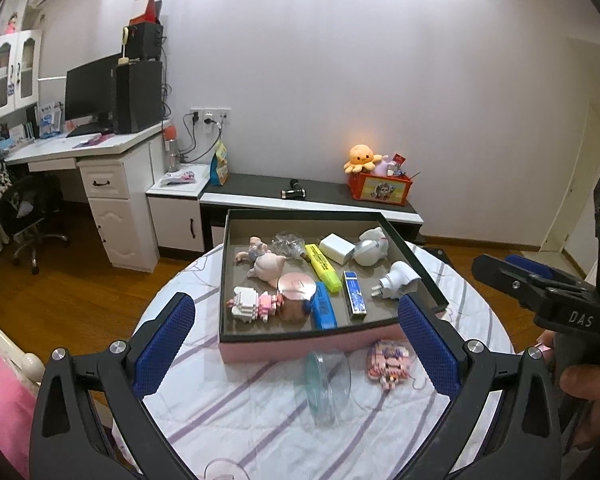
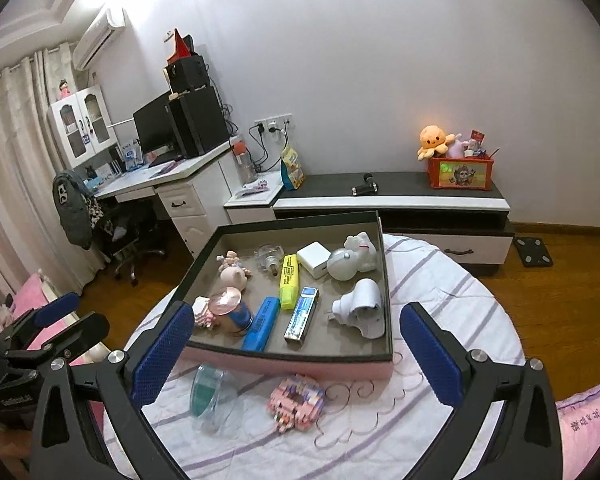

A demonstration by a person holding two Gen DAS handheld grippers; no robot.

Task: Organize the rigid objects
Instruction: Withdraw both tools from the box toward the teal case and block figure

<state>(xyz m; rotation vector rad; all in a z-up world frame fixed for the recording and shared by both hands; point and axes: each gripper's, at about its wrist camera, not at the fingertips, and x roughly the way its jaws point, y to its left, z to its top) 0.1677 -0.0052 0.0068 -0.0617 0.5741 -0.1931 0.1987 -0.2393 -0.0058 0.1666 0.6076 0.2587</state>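
Note:
A pink box (image 1: 300, 346) with a dark rim stands on the round table (image 1: 228, 420) and holds several small things: a yellow highlighter (image 1: 322, 267), a blue highlighter (image 1: 324, 307), a white plug adapter (image 1: 398, 278) and toy figures. In front of it lie a clear round container (image 1: 327, 388) and a pink block figure (image 1: 390, 362). Both also show in the right wrist view: the container (image 2: 212, 396), the block figure (image 2: 296, 402), the box (image 2: 292, 364). My left gripper (image 1: 296, 348) is open and empty above the container. My right gripper (image 2: 296, 356) is open and empty, and shows at the right of the left wrist view (image 1: 540, 292).
A low black and white cabinet (image 1: 312, 200) stands behind the table with an orange toy crate (image 1: 380, 190) on it. A white desk (image 1: 80, 148) with a monitor and an office chair (image 1: 28, 216) are at the left. Wood floor surrounds the table. A pink bed edge (image 2: 588, 420) is at the right.

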